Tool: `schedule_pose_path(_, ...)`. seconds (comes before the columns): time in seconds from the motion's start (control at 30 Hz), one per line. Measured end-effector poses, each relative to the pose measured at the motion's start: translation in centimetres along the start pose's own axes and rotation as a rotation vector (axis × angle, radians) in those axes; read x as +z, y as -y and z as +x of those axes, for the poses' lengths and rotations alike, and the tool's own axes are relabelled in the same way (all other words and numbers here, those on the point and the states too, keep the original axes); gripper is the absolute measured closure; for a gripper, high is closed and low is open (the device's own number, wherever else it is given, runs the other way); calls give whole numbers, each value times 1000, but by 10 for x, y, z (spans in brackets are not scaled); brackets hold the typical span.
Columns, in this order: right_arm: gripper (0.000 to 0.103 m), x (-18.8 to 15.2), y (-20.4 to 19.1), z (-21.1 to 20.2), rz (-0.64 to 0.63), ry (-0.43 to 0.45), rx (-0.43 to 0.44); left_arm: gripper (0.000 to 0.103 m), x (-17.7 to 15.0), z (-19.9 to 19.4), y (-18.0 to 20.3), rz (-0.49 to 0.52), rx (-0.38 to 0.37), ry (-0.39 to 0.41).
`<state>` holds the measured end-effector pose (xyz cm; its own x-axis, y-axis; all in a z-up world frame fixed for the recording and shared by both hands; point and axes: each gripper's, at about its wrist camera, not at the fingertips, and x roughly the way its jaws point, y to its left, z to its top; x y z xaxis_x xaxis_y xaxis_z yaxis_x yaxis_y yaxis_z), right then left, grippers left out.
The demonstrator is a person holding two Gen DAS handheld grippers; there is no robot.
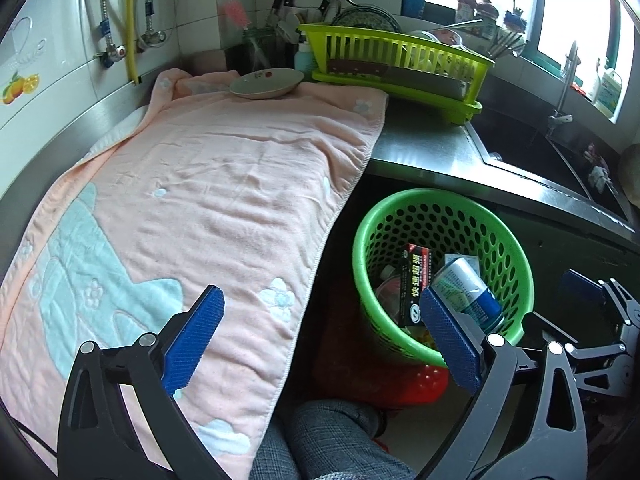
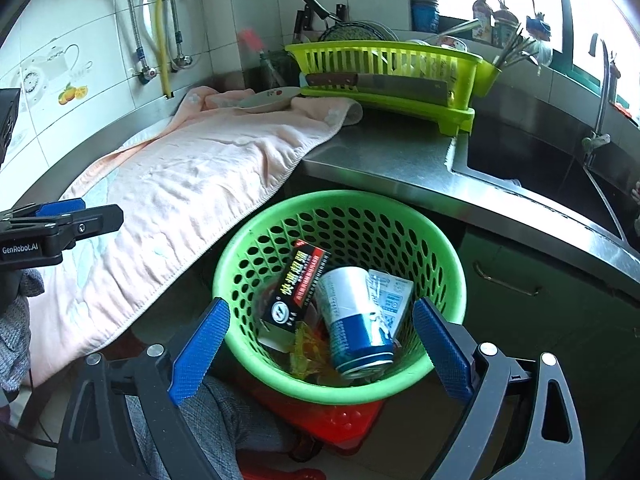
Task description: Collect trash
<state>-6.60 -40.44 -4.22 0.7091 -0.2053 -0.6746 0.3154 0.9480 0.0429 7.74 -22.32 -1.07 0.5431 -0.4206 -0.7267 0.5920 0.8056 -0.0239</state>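
A green perforated basket (image 2: 240,264) stands below the counter edge on a red stool (image 2: 340,420). In it lie a blue and silver can (image 2: 352,320), a black box with red print (image 2: 296,284), a white carton (image 2: 394,296) and yellow wrapper scraps (image 2: 308,354). The basket also shows in the left wrist view (image 1: 400,200) with the can (image 1: 468,292) and the box (image 1: 416,284). My right gripper (image 2: 320,344) is open and empty just above the basket's near rim. My left gripper (image 1: 320,340) is open and empty over the edge of the pink towel (image 1: 208,200).
A white dish (image 1: 266,83) sits at the towel's far end. A lime dish rack (image 1: 400,60) with a cleaver (image 1: 396,74) stands on the steel counter (image 1: 420,148). A sink (image 2: 532,160) with a tap is at the right. A person's knee (image 1: 332,436) is below.
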Motion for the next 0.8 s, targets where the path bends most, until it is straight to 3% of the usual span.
schedule_pose_path(0.8,12,25,-57,-14,-53,49,31,5,-14,-52,-68,-79,125,69)
